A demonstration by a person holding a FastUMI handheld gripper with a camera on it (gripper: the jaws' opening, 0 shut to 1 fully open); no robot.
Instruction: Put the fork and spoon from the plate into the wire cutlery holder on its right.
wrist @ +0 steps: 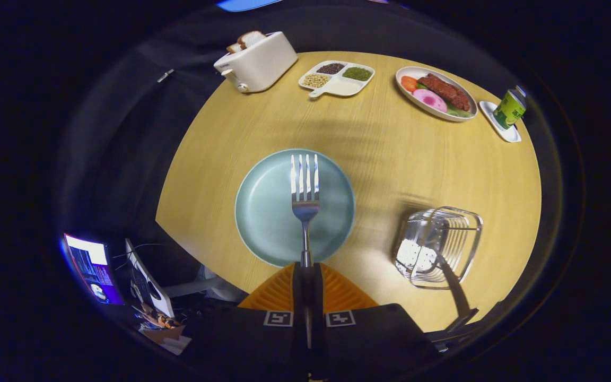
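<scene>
Gripper view: gripper pinching fork handle above plate; wire cutlery holder right; toaster, food dishes beyond.

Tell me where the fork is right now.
The fork is clamped by its handle in the hand-held gripper, tines pointing ahead over the blue plate, with the wire cutlery holder to its right.

A staged dining setup inside a recording booth: a round wooden table carries a toaster with bread, a divided dish of beans, a plate of model food and a can on a coaster, ringed by dark cloth walls, with a lit monitor and cables below.
</scene>
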